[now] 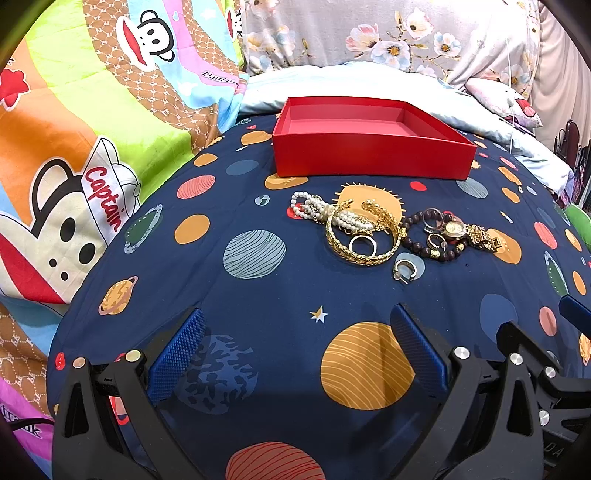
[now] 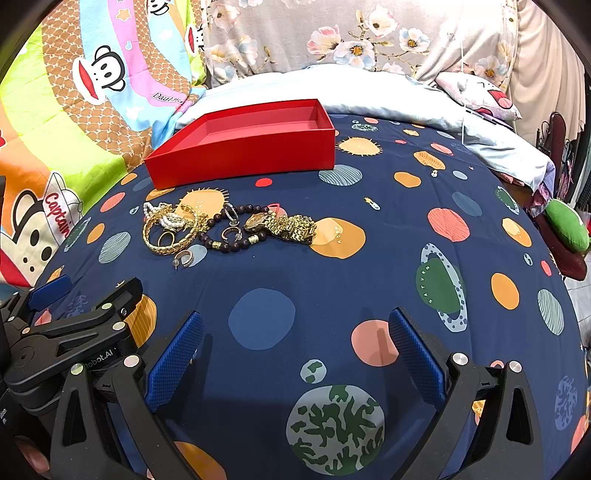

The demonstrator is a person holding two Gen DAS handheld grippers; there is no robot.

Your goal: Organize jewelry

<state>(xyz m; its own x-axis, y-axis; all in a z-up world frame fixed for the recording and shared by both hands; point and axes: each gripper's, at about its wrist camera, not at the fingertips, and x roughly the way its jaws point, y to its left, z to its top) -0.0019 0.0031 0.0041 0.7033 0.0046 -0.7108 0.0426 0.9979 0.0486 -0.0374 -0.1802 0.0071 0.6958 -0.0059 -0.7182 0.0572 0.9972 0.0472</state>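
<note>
red box (image 1: 373, 157) sits open on the navy planet-print bedspread (image 1: 258, 288), far side of the working area; interior bare as far as both views show, nothing placed in it yet. all jewelry lies in one loose heap on the cloth just in front of the box: pearl strand (image 1: 325, 214) tangled through a gold leaf-pattern bangle (image 1: 364, 236), a plain ring (image 1: 362, 245) lying inside the bangle's loop, dark bead bracelet (image 1: 432, 242) to the right with small rings on it, gold watch (image 1: 467, 232) at the right end touching the beads, a hoop earring (image 1: 404, 270) lying a little apart on the near side. left gripper (image 1: 297, 354) hovers low over the cloth near the heap, blue pads spread wide, nothing between them. right gripper (image 2: 295, 354) likewise spread and empty, pointed at bare cloth right of the pile; the heap sits up-left in its view. judgement: task at the very start, no piece sorted, everything left to do. the tangle of pearls and bangle looks likely to lift together; the earring and watch look the easiest single picks. bright monkey-print quilt (image 1: 92, 129) at left, floral pillows (image 1: 369, 33) behind, not involved.
</note>
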